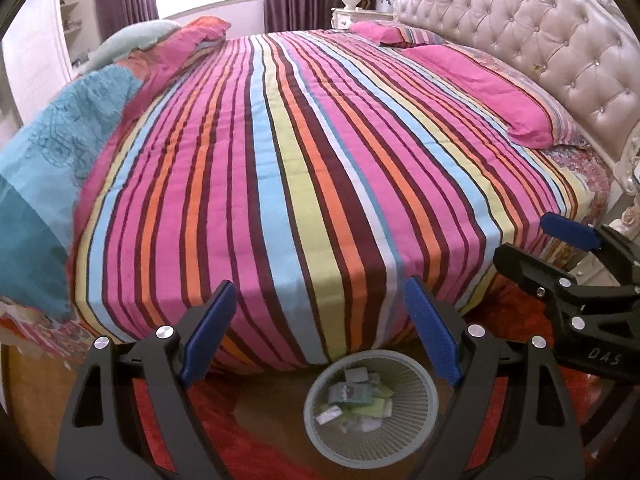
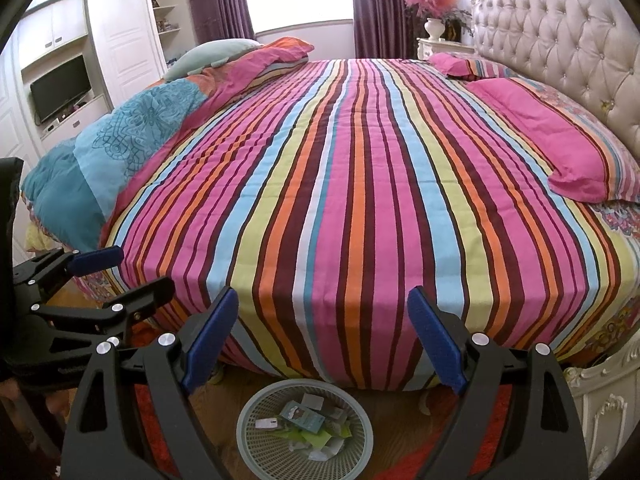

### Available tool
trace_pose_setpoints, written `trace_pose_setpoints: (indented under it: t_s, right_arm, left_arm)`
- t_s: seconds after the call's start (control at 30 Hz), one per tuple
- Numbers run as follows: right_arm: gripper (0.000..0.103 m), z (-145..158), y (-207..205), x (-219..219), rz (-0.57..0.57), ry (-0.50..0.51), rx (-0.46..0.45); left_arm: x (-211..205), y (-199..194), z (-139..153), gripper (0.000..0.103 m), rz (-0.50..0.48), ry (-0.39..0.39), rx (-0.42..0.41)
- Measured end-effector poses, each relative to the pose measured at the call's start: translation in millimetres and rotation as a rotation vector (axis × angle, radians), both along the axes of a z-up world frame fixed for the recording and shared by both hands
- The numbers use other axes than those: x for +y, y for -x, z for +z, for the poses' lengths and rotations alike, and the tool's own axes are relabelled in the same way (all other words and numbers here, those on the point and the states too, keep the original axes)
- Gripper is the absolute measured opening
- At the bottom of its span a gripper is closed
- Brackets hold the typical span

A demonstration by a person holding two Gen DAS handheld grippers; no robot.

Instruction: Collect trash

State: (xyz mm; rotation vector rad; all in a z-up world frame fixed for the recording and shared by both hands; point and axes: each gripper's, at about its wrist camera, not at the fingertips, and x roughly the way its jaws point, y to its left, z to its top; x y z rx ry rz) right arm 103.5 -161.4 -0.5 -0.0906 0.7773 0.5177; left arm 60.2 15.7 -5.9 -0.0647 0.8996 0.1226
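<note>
A grey mesh waste basket (image 1: 412, 424) (image 2: 260, 448) stands on the floor against the near edge of the bed. Inside it lie several wrappers and paper scraps (image 1: 352, 396) (image 2: 308, 420). My left gripper (image 1: 320, 284) hangs open above the basket with nothing between its blue pads. My right gripper (image 2: 323, 292) is open and empty too, just to the right of the left one. Each shows in the other's view: the right gripper (image 1: 532, 240), the left gripper (image 2: 144, 268). No loose trash shows on the striped bed cover (image 1: 304, 168) (image 2: 360, 184).
Pink pillows (image 1: 500, 92) (image 2: 560, 140) lie by the tufted headboard (image 1: 540, 32). A teal quilt (image 1: 52, 152) (image 2: 100, 168) is bunched at the bed's left. A red rug (image 1: 180, 440) covers the floor. White cabinets with a TV (image 2: 60, 88) stand at the left, and a carved white nightstand (image 2: 600, 408) at the right.
</note>
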Motion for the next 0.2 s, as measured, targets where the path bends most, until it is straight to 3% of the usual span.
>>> trace_pose_setpoints:
  t_s: [0.2]
  right_arm:
    - [0.082,1.0,-0.1,-1.4,0.003,-0.002,0.003]
  left_arm:
    - [-4.2,0.1,1.3,0.083,-0.002,-0.038,-0.001]
